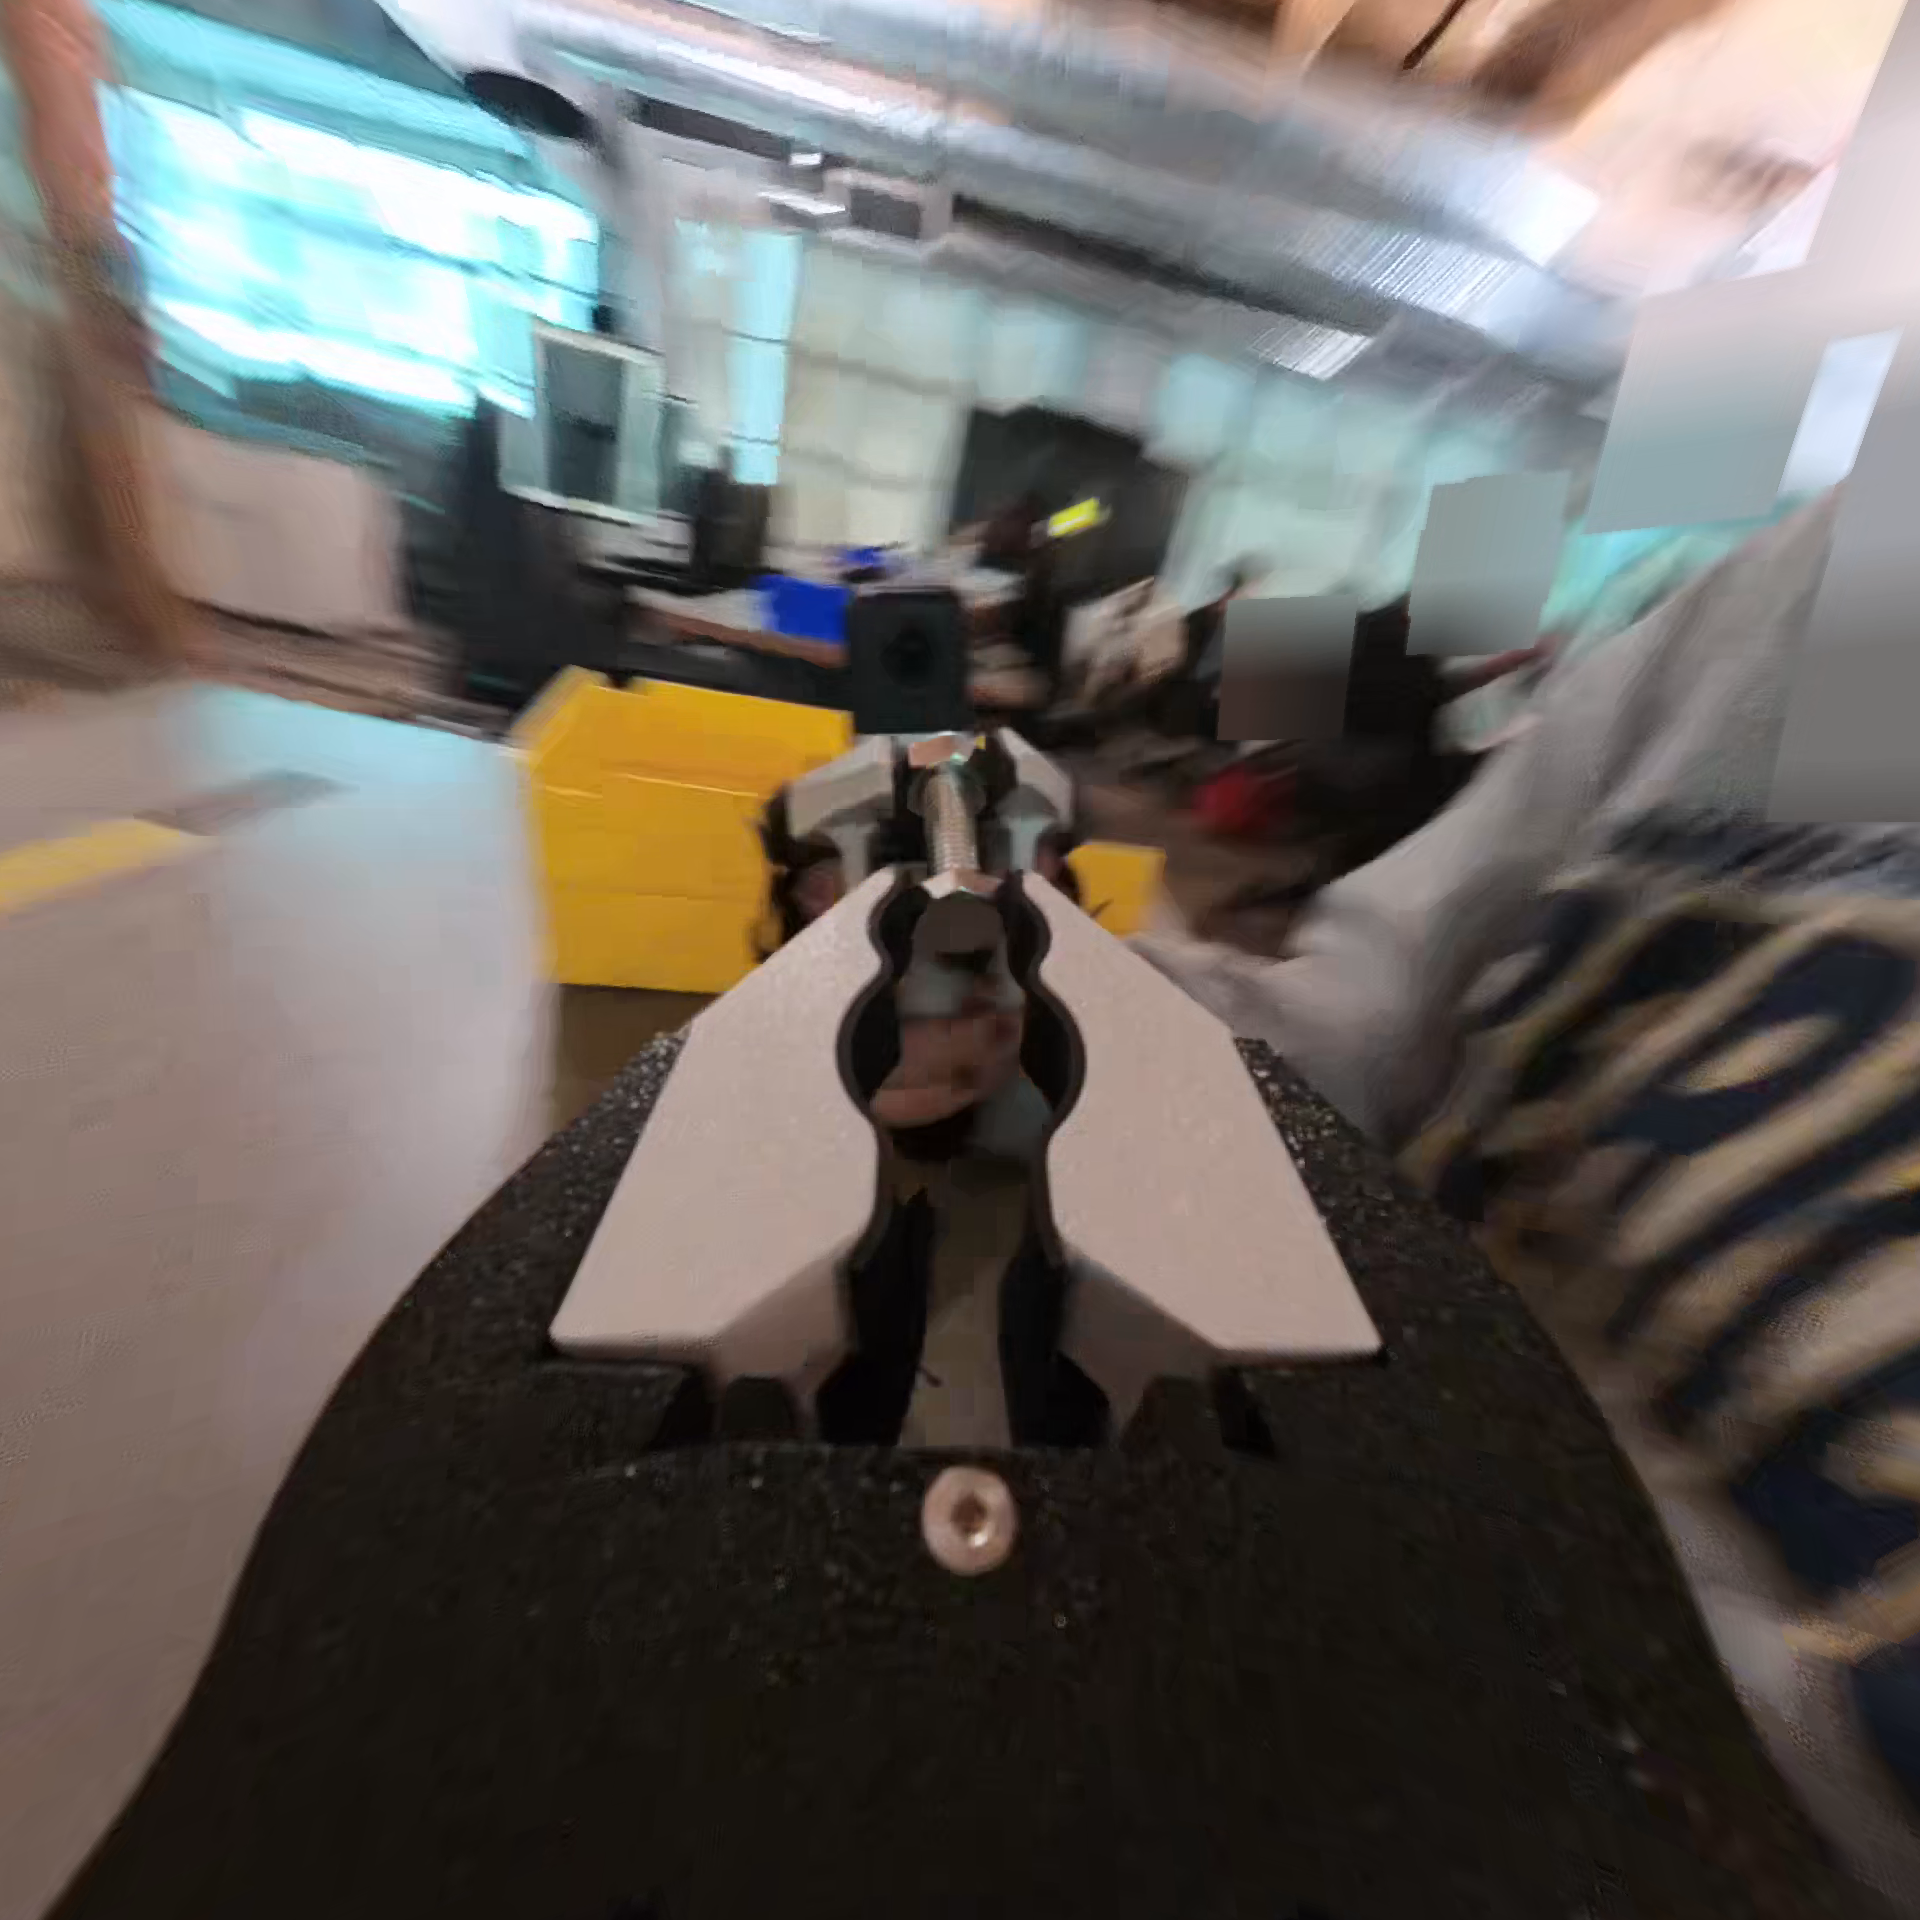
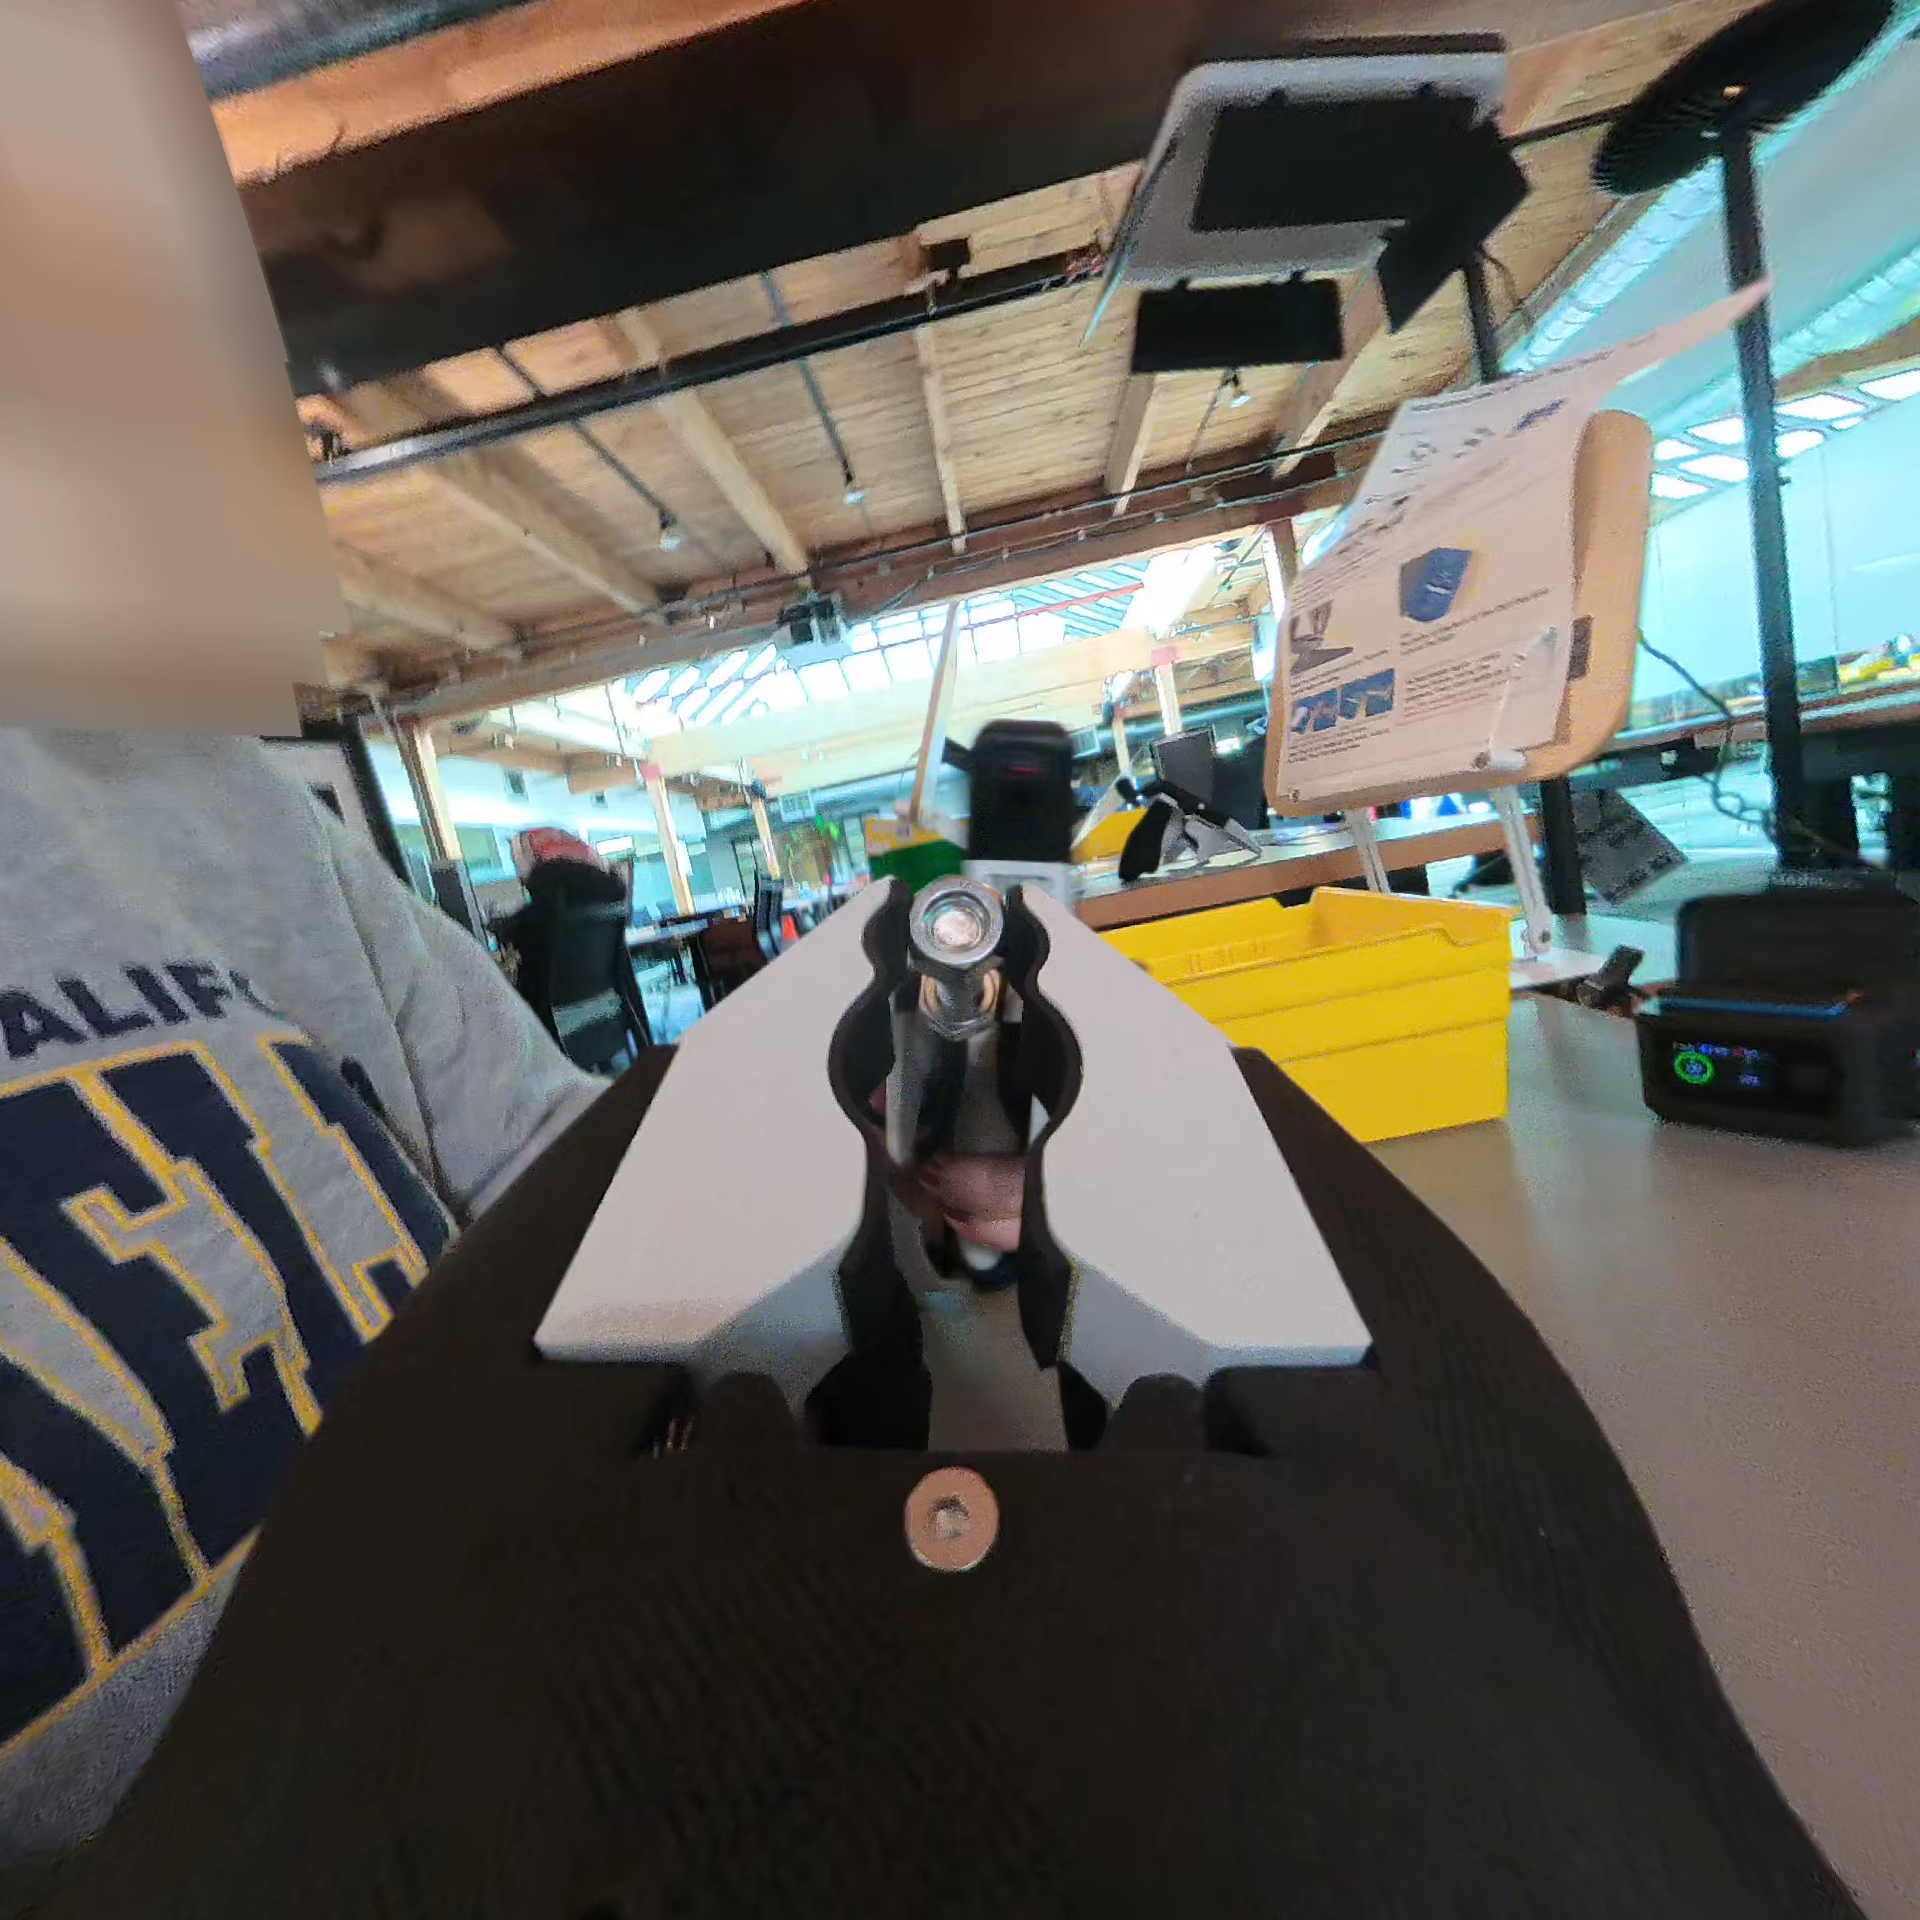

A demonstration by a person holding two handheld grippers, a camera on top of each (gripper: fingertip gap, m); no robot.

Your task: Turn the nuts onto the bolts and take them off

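Both grippers face each other, holding one silver bolt between them above the table. In the left wrist view my left gripper [image 1: 961, 894] is shut on the hex end nearest it, which looks like the bolt's head. The threaded shaft [image 1: 951, 821] runs forward to a hex nut [image 1: 940, 748] held in the right gripper [image 1: 935, 800]. In the right wrist view my right gripper [image 2: 954, 914] is shut on the nut [image 2: 954, 927], seen end-on. The bolt [image 2: 951, 1003] and the left gripper's grey fingers [image 2: 909, 1081] show behind it. The left wrist view is motion-blurred.
A yellow bin [image 2: 1351, 997] stands on the pale table [image 2: 1662, 1351]; it also shows in the left wrist view [image 1: 665, 831]. A black device with a lit screen [image 2: 1787, 1060] and a sheet on a stand [image 2: 1455, 603] are at the right. A person's grey sweatshirt [image 2: 156, 1143] is close by.
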